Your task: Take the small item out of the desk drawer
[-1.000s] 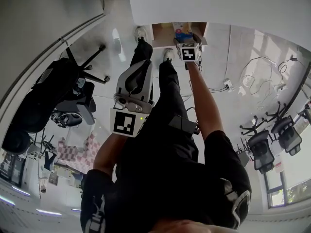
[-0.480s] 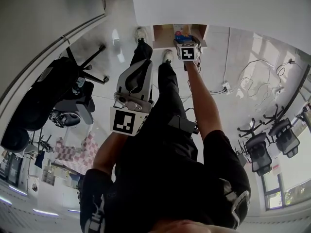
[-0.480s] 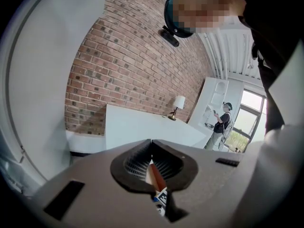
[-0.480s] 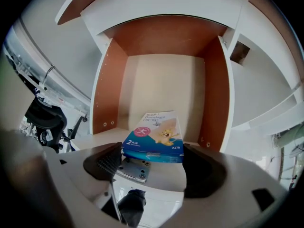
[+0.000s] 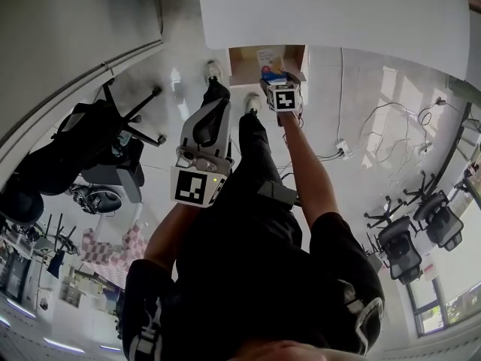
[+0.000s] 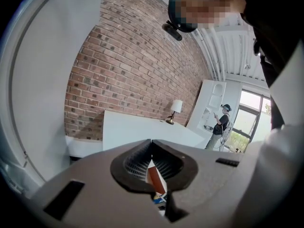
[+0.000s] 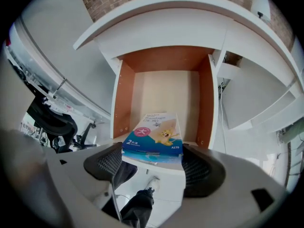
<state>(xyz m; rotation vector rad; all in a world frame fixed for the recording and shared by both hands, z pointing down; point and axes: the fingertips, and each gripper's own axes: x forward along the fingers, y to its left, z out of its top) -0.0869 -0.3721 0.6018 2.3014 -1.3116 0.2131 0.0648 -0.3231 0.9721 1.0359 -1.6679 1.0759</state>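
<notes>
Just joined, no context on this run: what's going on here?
A person with a gripper in each hand is working at an open desk drawer. The right gripper has its jaws on either side of a small blue box, which sits over the drawer's front edge, gripped but not yet clear of the drawer. The left gripper is idle near the person's legs, jaws together with nothing between them.

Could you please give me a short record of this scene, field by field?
left gripper: shut, empty, held away from the drawer, facing a brick wall
right gripper: shut on the blue box
blue box: over the drawer's front edge
drawer: open, brown side walls
desk: white top, above the drawer
</notes>
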